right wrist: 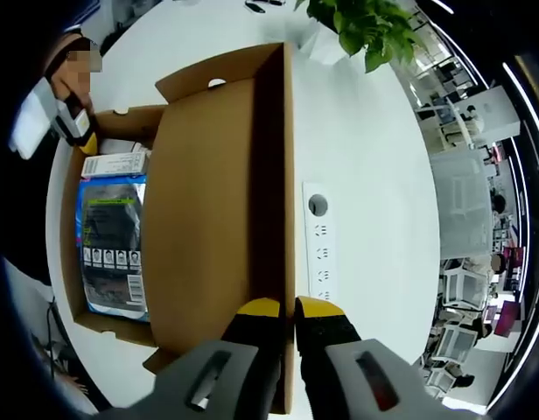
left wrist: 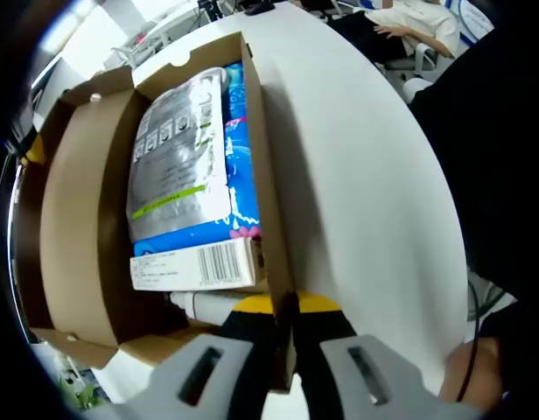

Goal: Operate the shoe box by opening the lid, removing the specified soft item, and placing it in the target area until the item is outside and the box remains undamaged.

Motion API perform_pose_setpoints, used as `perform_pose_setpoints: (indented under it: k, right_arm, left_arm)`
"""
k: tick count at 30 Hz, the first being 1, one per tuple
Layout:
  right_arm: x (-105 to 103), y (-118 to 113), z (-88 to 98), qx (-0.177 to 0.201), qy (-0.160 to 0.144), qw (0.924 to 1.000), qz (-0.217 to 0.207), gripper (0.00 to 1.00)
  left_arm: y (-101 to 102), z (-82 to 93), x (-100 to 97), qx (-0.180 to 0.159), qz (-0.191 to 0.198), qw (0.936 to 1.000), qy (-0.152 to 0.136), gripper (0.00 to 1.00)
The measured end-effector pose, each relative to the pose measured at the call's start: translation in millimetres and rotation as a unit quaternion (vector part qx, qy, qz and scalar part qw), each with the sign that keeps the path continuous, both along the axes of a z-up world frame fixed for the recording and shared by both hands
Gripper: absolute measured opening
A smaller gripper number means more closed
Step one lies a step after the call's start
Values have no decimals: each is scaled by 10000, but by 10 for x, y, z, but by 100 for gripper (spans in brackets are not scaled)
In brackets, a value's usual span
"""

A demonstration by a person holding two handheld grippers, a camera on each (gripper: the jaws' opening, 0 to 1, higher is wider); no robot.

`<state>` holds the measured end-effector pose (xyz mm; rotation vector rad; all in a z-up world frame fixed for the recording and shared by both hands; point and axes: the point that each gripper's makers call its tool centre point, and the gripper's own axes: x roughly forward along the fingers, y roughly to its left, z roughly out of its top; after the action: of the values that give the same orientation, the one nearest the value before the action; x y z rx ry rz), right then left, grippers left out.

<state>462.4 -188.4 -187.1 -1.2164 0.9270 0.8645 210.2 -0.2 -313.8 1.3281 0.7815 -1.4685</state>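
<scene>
A brown cardboard shoe box [left wrist: 262,131] lies open on a white round table [left wrist: 357,175]. Its lid [left wrist: 73,219] is swung back along the far long side. Inside lies a soft grey and blue plastic pack [left wrist: 178,157], with a small white carton bearing a barcode [left wrist: 195,265] at its near end. My left gripper [left wrist: 284,306] is shut on the box's near side wall. In the right gripper view the raised lid [right wrist: 217,219] stands between me and the pack [right wrist: 112,245]. My right gripper [right wrist: 289,308] is shut on the lid's free edge. The left gripper [right wrist: 81,140] shows at the box's far end.
A white power strip [right wrist: 320,245] lies on the table beside the lid. A potted plant [right wrist: 357,26] stands at the table's far side. A seated person [left wrist: 418,22] is beyond the table edge. Office chairs [right wrist: 462,289] stand off to the right.
</scene>
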Motion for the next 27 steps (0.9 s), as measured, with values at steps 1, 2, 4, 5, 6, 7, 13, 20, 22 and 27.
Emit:
perform_pose_setpoints:
  k: [1,2,4,5,6,7,13,20,22,27]
  right_arm:
    - [0,2,-7,0,22,10000,-2,3]
    - [6,3,-16,-4,60,10000,-4,3]
    - [29,-2,-32,-4,126,9999,-24,3]
    - [19,2,-40,-5,152,9999,-42,3]
    - [17,4,-47,-9,189,9998,-42,3]
    - [17,3,-55,-18,217,9998,-51,3]
    - [64,-14,-90,-54,420,9991,-66,3]
    - [154,-32,-235,-13,616,9980,-140,3]
    - [168,-34,-266,-11,660,9977,-159,3]
    - [171,-34,-343,25,774,9967,-228,4]
  left_arm:
    - [0,0,0,1,0,10000,-1,5]
    - [1,-2,0,10,-6,10000,-8,5]
    - [-1,-8,-2,35,-14,10000,-26,5]
    - [-1,-9,-2,43,-18,10000,-32,5]
    - [-2,-13,-3,52,-26,10000,-39,5]
    - [-5,-17,-3,53,-33,10000,-34,5]
    - [-4,-60,-5,81,-35,9999,63,5]
    - [0,-39,-10,3,-18,9999,123,5]
    - [4,-37,-11,-11,-17,9999,135,5]
    - [5,-36,-13,-21,-20,9999,152,5]
